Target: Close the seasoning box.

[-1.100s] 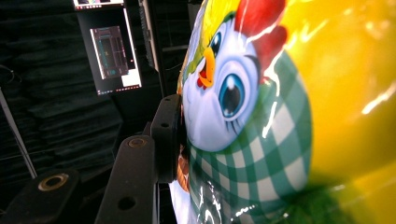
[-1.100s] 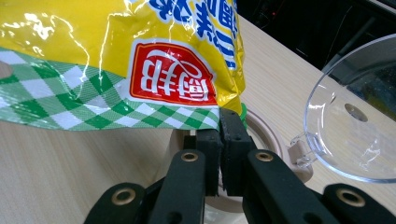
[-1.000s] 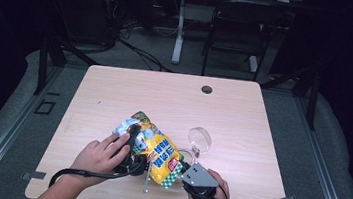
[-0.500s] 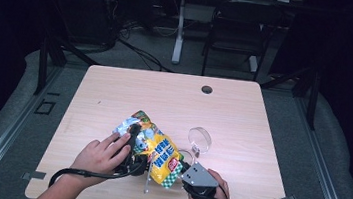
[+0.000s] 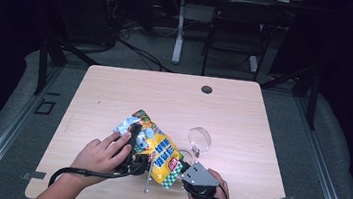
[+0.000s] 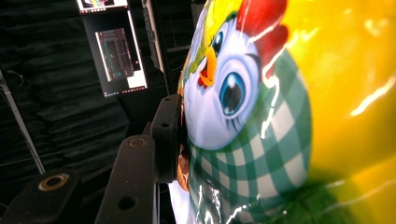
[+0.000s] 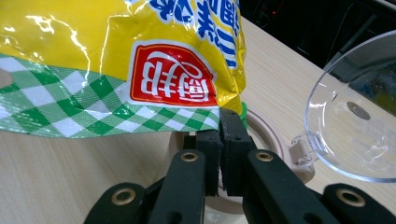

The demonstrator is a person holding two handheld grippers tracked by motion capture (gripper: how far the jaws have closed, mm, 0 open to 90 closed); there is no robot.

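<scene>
Two claws are closed on one yellow snack bag (image 5: 155,147), and the coming move is judged to depend on how the bag lies between them. In the high view the bag is seen over the near half of the table (image 5: 243,117), its long axis running diagonally from the far-left end down to the near-right end. The left claw (image 5: 135,134) is placed at the far-left part of the bag, with the left hand (image 5: 100,155) just beside it; in the left gripper view one black jaw is pressed flat against the printed side of the bag (image 6: 261,116), the other jaw being hidden behind the foil, so the bag is judged to be pinched there. The right claw (image 7: 219,140) is clamped on the near-right corner of the bag, at the green checked seam, with the jaws brought together on the thin edge (image 7: 205,119). From the bag, a clear plastic lid (image 5: 200,138) stands just to the right, hinged on a round container whose light rim (image 7: 266,135) is seen under the bag's corner. As the bag is held at both ends of its long axis, it is judged that pulling or tilting along this axis is what comes next, toward the container on the right.
</scene>
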